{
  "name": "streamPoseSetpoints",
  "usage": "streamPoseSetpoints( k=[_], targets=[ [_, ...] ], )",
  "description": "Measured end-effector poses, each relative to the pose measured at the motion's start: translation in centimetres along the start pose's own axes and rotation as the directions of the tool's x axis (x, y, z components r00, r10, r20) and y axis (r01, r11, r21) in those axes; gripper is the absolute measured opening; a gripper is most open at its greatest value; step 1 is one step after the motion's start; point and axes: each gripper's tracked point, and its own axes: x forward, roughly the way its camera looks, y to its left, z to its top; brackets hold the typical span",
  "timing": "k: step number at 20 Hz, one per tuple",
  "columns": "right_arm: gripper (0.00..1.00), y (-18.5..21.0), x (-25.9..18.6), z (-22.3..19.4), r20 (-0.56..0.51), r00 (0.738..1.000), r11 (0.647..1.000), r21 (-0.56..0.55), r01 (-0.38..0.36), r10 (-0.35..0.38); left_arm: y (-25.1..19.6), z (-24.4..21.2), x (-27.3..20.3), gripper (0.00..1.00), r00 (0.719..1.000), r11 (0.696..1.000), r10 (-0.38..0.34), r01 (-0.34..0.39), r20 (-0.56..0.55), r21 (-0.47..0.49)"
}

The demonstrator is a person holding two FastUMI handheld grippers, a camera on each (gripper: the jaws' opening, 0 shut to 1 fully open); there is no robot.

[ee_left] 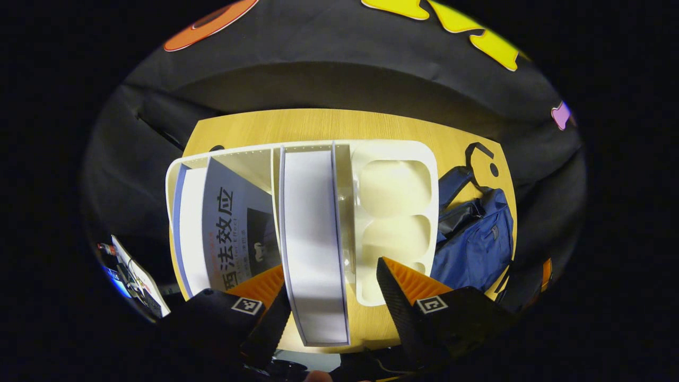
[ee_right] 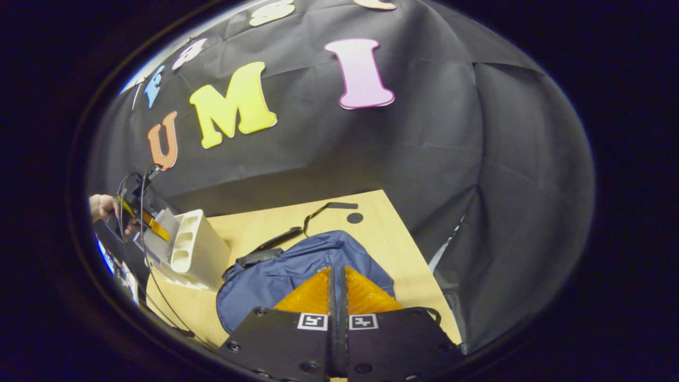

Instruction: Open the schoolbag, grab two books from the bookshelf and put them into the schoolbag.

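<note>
The left gripper point(ee_left: 331, 281) hung over the white bookshelf point(ee_left: 302, 154) with jaws apart around an upright book point(ee_left: 313, 233), which could tilt and jam against the divider, while the right gripper point(ee_right: 337, 289), jaws together, hovered above the blue schoolbag point(ee_right: 276, 276) on the tabletop point(ee_right: 392, 244), apparently unopened.

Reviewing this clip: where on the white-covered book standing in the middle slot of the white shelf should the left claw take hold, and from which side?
Grip the white-covered book by its exposed near edge, coming straight in from the open front of the white plastic bookshelf. It stands on edge between two dividers, so only that edge is free, and it juts past the shelf. The open left claw already straddles it.
</note>
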Motion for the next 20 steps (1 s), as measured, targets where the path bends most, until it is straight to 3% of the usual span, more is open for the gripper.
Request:
streamPoseSetpoints(
  k=[2,4,7,9,12,18,20],
  targets=[
    [0.00,2.8,-0.4,-1.9,-0.017,0.999,0.998,-0.044,-0.044,0.044,0.3,0.1,-0.1,0.90,1.000,1.000,0.017,-0.017,0.022,0.020],
    [0.07,4.9,-0.3,-3.8,-0.040,0.997,0.992,-0.108,-0.068,0.064,0.8,0.5,-0.5,0.89,0.997,0.998,0.042,-0.044,0.057,0.040],
    [0.60,9.5,-0.6,-6.5,-0.056,0.987,0.973,-0.171,-0.157,0.150,1.4,0.4,-1.6,0.90,0.994,0.997,0.063,-0.067,0.088,0.043],
    [0.98,11.4,-0.8,-8.9,-0.071,0.983,0.951,-0.249,-0.182,0.170,2.1,0.5,-2.7,0.92,0.989,0.995,0.085,-0.090,0.123,0.041],
    [0.94,14.3,-0.4,-13.6,-0.123,0.972,0.893,-0.385,-0.231,0.198,2.3,0.8,-4.8,0.92,0.974,0.993,0.091,-0.106,0.208,0.060],
    [0.96,17.5,0.9,-24.6,-0.229,0.956,0.726,-0.623,-0.290,0.185,3.4,0.6,-7.9,0.91,0.945,0.991,0.099,-0.121,0.312,0.055],
    [0.95,18.4,2.1,-26.7,-0.220,0.962,0.717,-0.643,-0.270,0.165,3.7,0.6,-8.7,0.91,0.935,0.993,0.092,-0.113,0.342,0.040]
  ],
)
